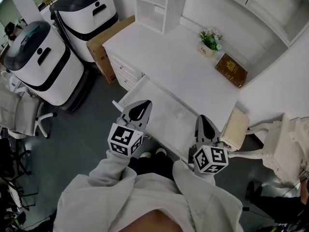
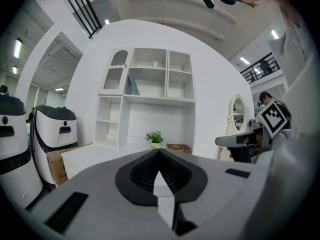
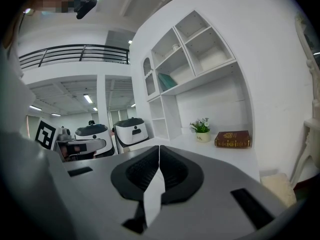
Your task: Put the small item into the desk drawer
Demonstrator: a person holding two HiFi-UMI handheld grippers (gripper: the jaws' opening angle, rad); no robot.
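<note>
Here, at left: clenched, empty left claw point(image 1: 143, 106) over left end of pulled-out drawer point(image 1: 166, 111). At right: clenched, empty right claw point(image 1: 203, 121) over drawer's right end. Further right, on table point(image 1: 188, 76) behind: potted plant point(image 1: 210, 41), brown book point(image 1: 231, 70).

The head view looks steeply down from above the person onto the left tongs point(image 1: 145, 105) and right tongs point(image 1: 203, 122), with the table point(image 1: 178, 66) just beyond them. Each tongs view rides close behind its own tips, facing nearly level across the table. All three views share the potted plant point(image 2: 155, 138) and book point(image 3: 233, 139) ahead.
</note>
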